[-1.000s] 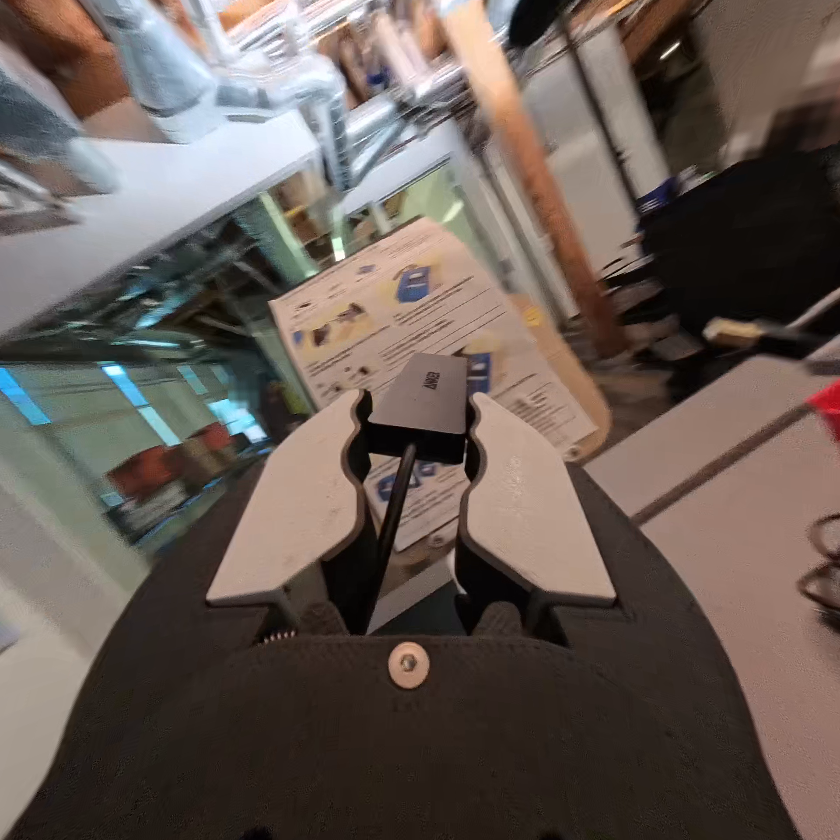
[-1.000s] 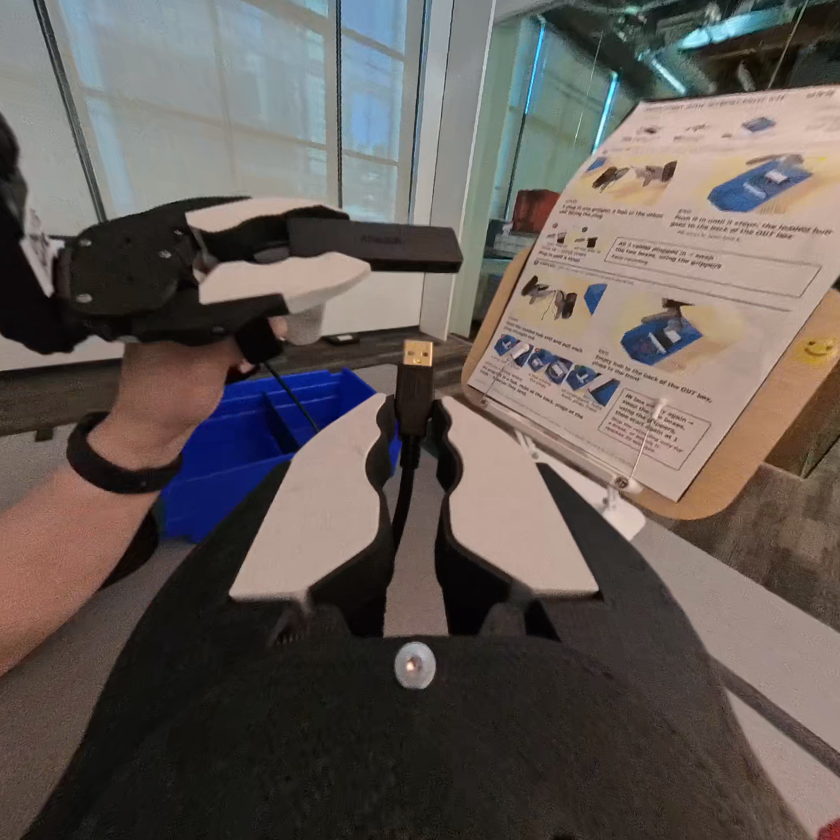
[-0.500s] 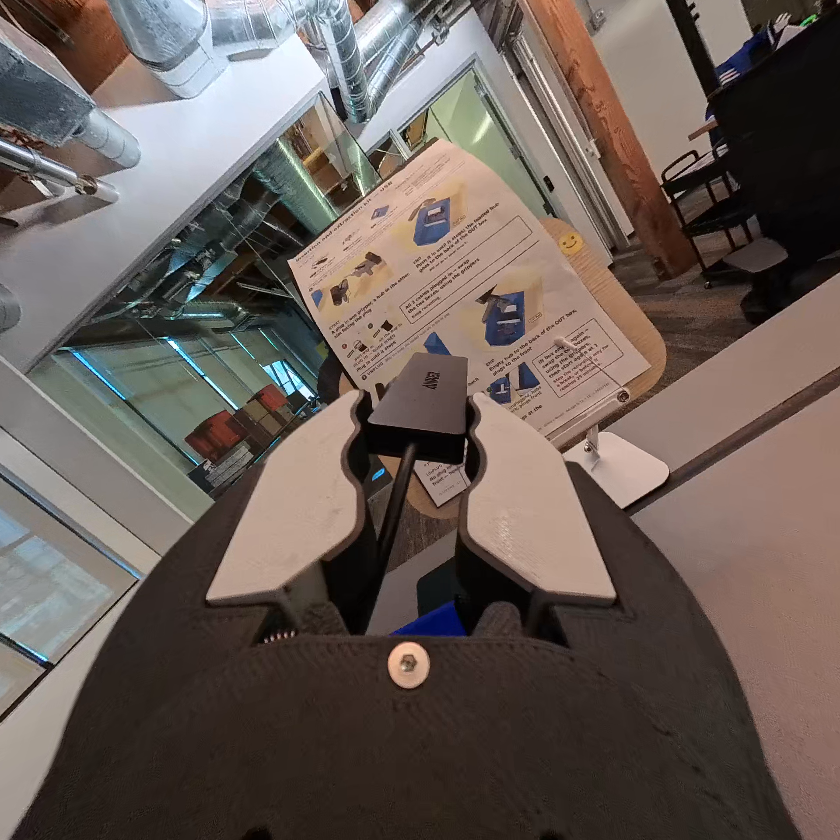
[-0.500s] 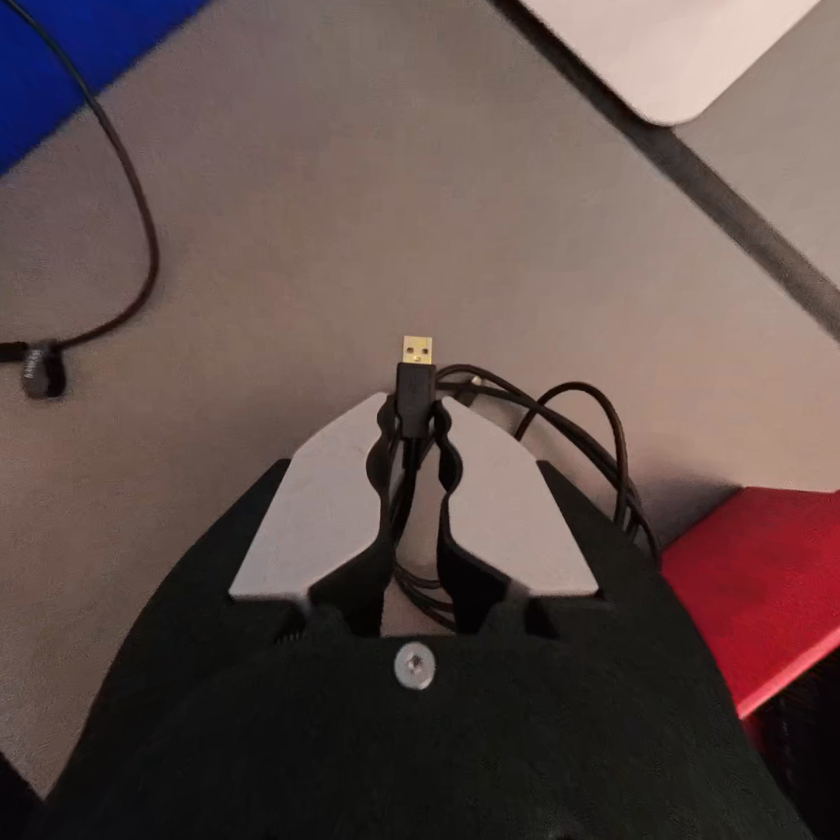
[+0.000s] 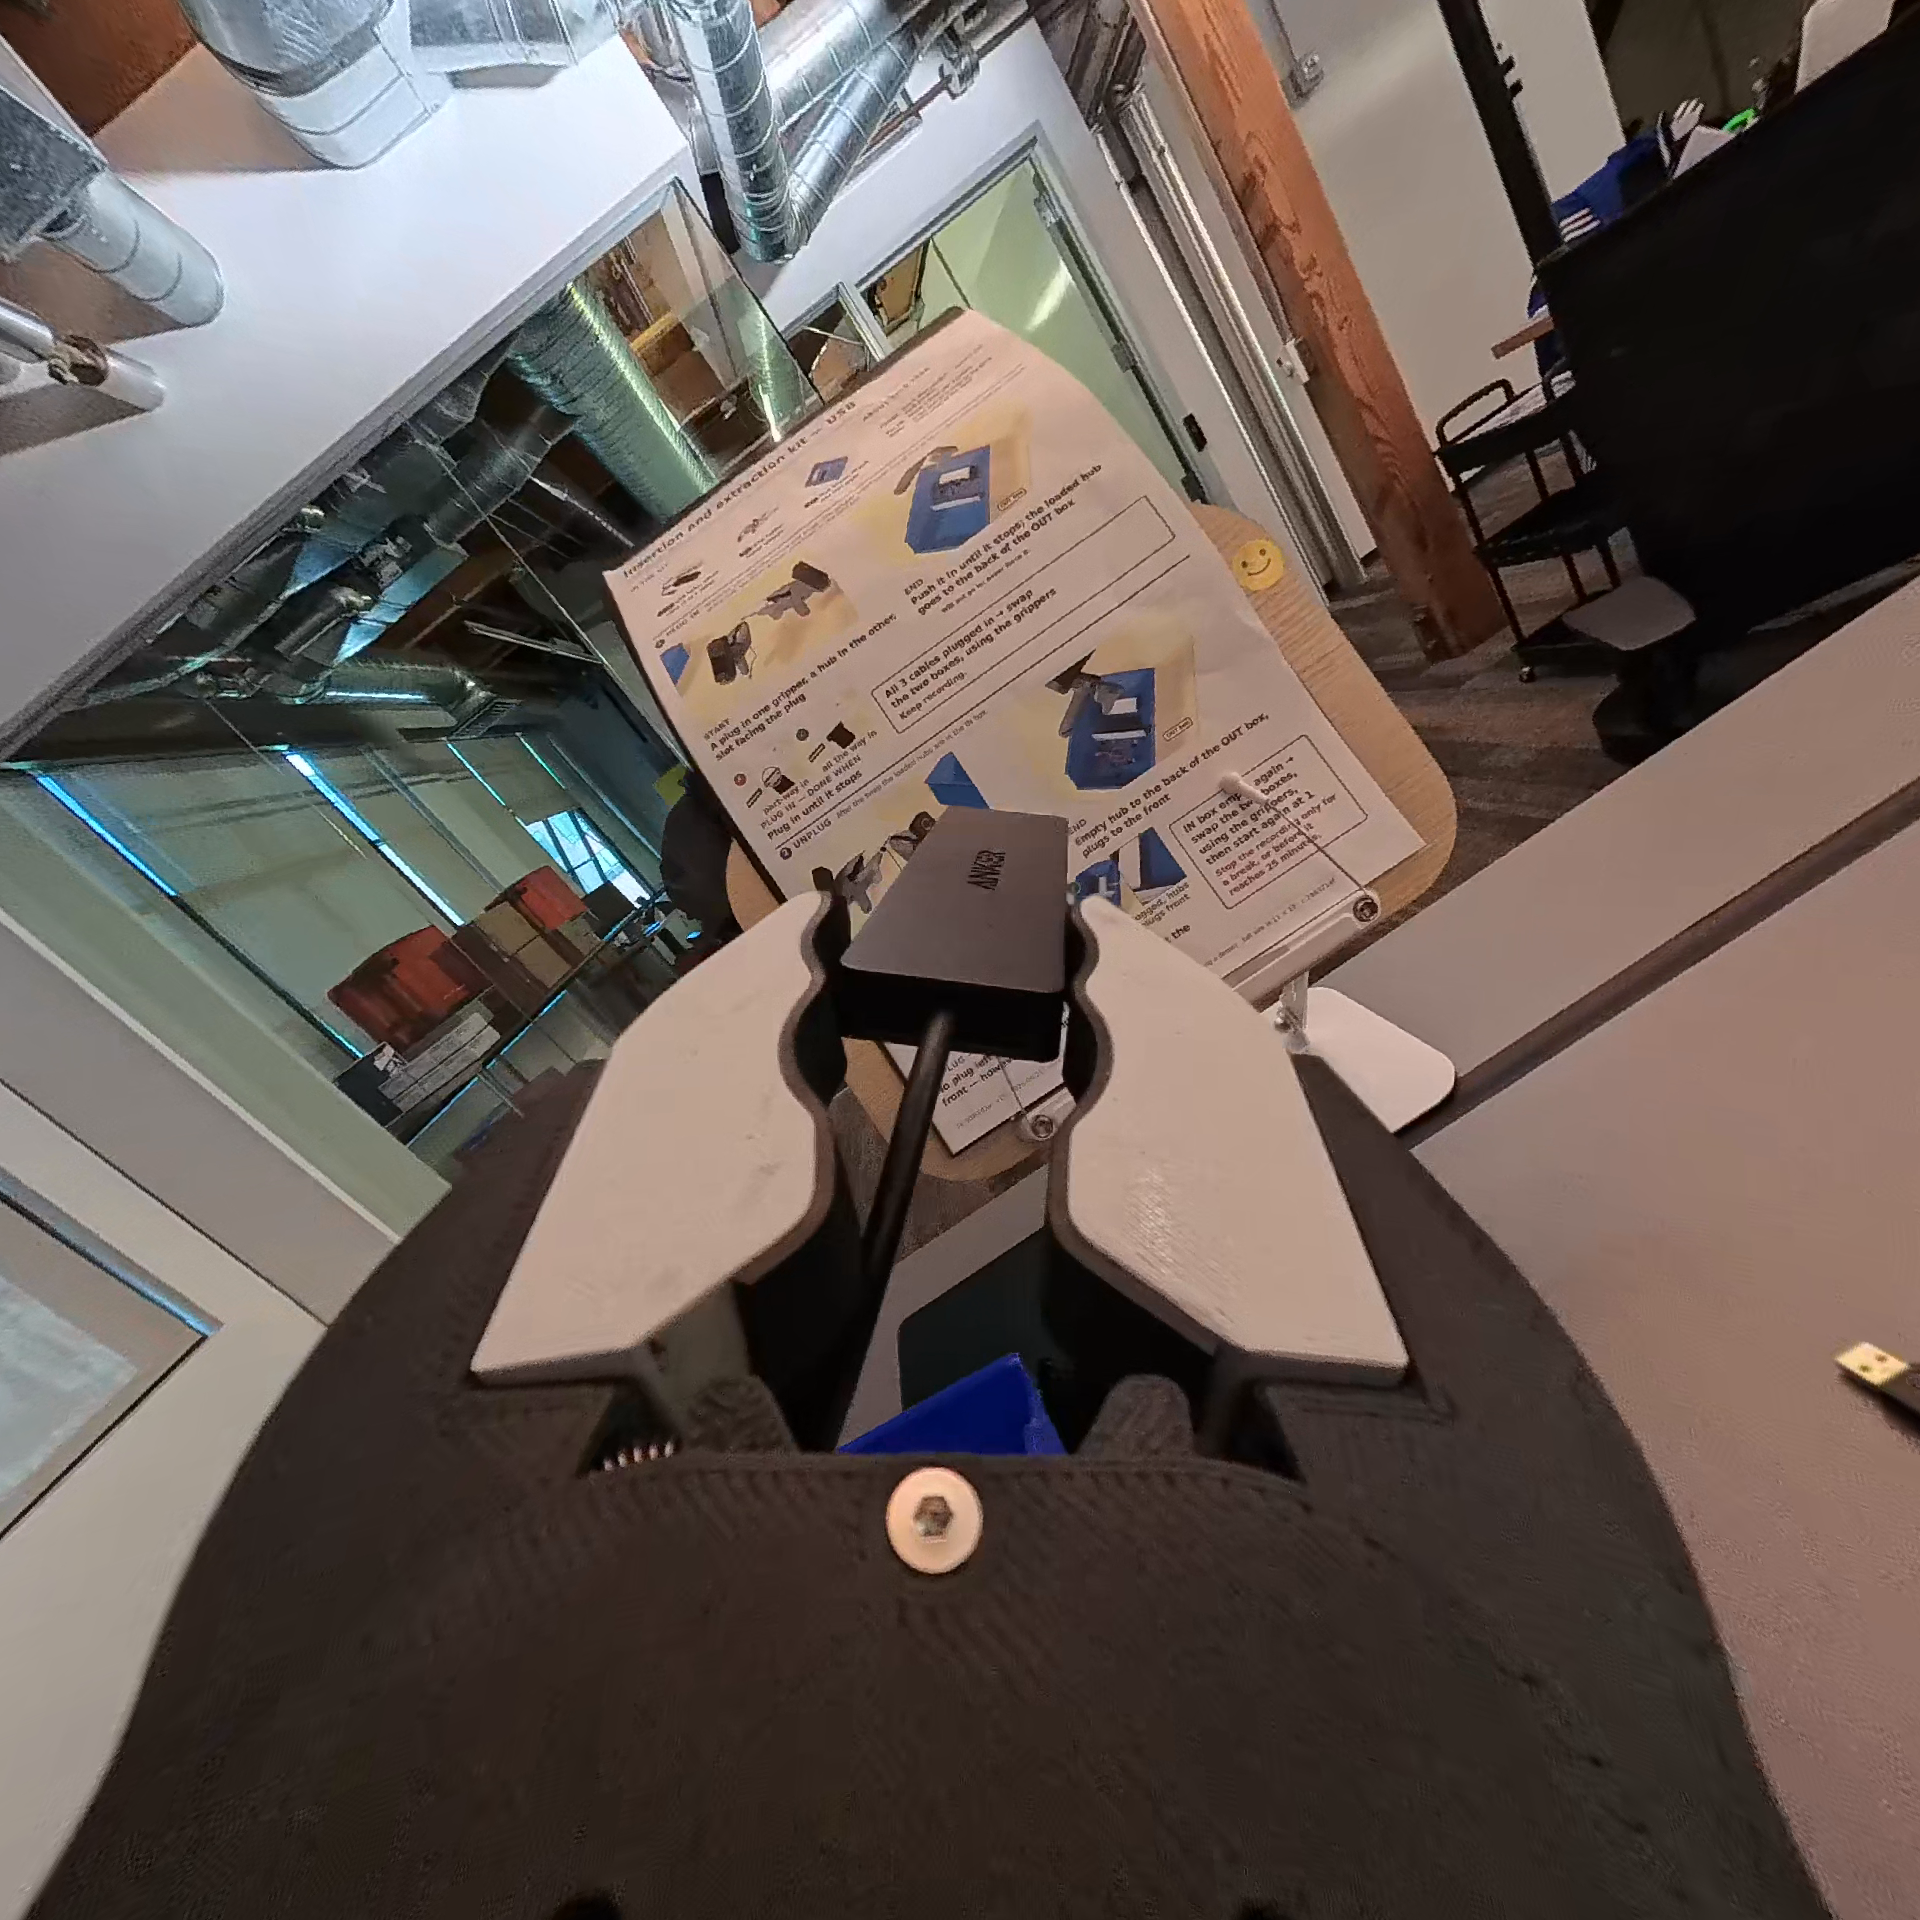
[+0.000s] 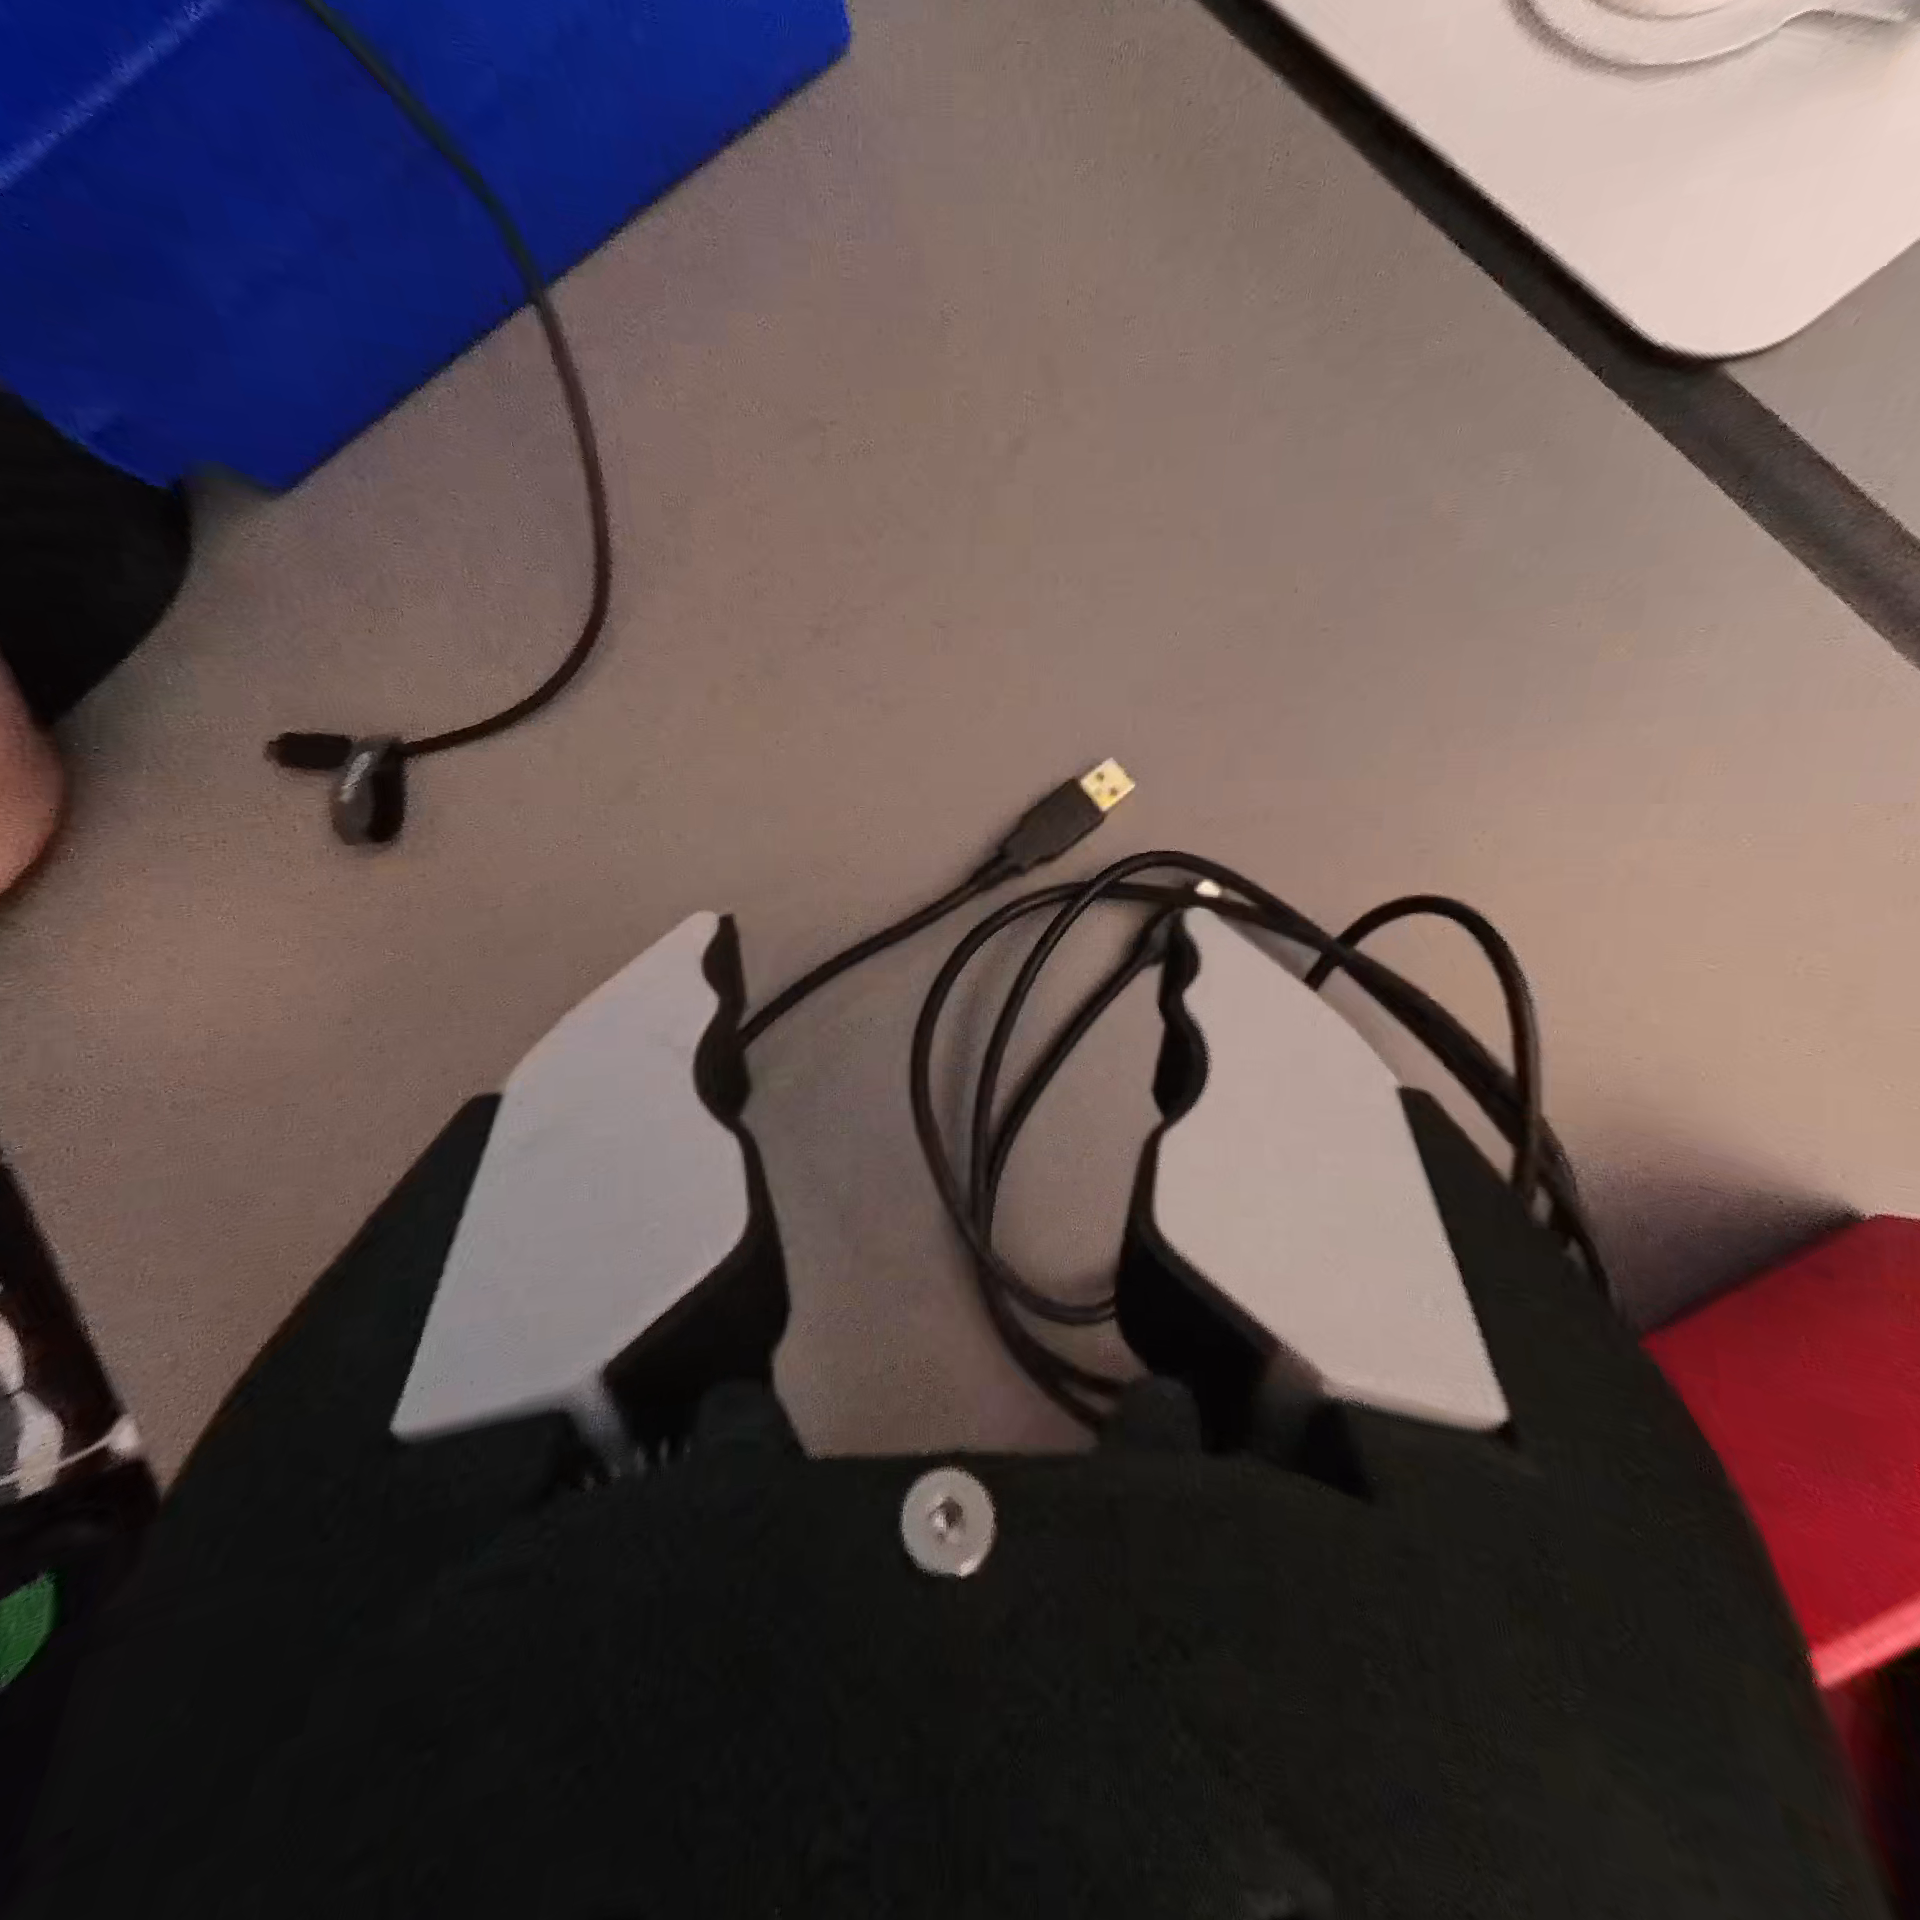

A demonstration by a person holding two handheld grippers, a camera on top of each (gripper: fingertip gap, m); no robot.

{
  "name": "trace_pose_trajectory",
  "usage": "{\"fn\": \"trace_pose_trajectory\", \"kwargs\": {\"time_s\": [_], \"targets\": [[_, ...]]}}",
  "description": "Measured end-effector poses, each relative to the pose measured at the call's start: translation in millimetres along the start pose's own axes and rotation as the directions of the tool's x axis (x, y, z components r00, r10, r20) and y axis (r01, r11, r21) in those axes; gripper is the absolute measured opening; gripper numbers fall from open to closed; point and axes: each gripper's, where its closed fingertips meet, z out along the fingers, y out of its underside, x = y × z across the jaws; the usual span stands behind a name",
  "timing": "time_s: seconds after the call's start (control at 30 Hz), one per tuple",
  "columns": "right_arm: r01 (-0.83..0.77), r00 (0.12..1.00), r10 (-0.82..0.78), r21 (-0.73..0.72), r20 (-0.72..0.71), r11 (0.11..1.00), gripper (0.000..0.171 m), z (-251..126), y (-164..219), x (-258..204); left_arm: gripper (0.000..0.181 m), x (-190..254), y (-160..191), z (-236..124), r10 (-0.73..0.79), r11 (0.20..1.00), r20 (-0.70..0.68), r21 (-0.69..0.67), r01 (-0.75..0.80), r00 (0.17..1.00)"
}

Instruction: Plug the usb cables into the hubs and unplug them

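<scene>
Here the left gripper (image 5: 951,925) clamps its fingers on the black hub (image 5: 966,904); the right gripper (image 6: 951,935), fingers apart, hangs over the USB cable (image 6: 1049,821) at frame centre on the tabletop (image 6: 1143,520).

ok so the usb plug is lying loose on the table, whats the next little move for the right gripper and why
Probably lift the right gripper clear. Its jaws stand wide open and empty, and the gold-tipped USB plug lies on the grey table just beyond them, on its coiled black cable. The left gripper holds the black hub aloft, so another plug seems next.
</scene>
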Motion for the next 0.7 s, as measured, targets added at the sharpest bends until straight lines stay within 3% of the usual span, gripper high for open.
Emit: {"fn": "trace_pose_trajectory", "kwargs": {"time_s": [0.03,0.1,0.27,0.4,0.5,0.63,0.7], "targets": [[0.002,1.000,-0.002,-0.014,0.029,1.000,0.090,-7.7,7.2,-8.6,0.038,0.4,-0.8,-0.3,-0.004,1.000,-0.005,0.002,0.004,1.000],[0.075,0.996,-0.070,-0.077,0.060,0.994,0.098,-9.3,27.2,-26.3,0.038,2.3,-1.9,-0.1,-0.008,1.000,-0.016,0.009,0.008,1.000],[0.283,0.948,-0.310,-0.248,-0.076,0.927,0.126,25.7,78.7,-30.9,0.038,6.5,-1.8,3.2,-0.028,1.000,-0.043,0.004,0.029,0.999],[0.165,0.986,-0.167,-0.215,0.009,0.963,0.128,50.4,88.8,-44.2,0.038,11.2,-5.4,1.3,-0.035,0.999,-0.064,0.015,0.036,0.997],[0.122,0.989,-0.145,-0.337,-0.042,0.933,0.133,60.5,108.1,-36.2,0.038,10.3,-4.7,0.8,-0.042,0.999,-0.067,0.015,0.043,0.997],[0.074,0.985,-0.120,-0.324,-0.124,0.943,0.123,61.8,106.8,-30.5,0.038,5.4,-1.6,1.0,-0.061,0.998,-0.066,0.009,0.062,0.996],[0.028,0.984,-0.077,-0.289,-0.159,0.957,0.105,59.3,103.6,-25.3,0.038,2.7,-1.0,0.2,-0.071,0.997,-0.064,0.009,0.072,0.995]]}}
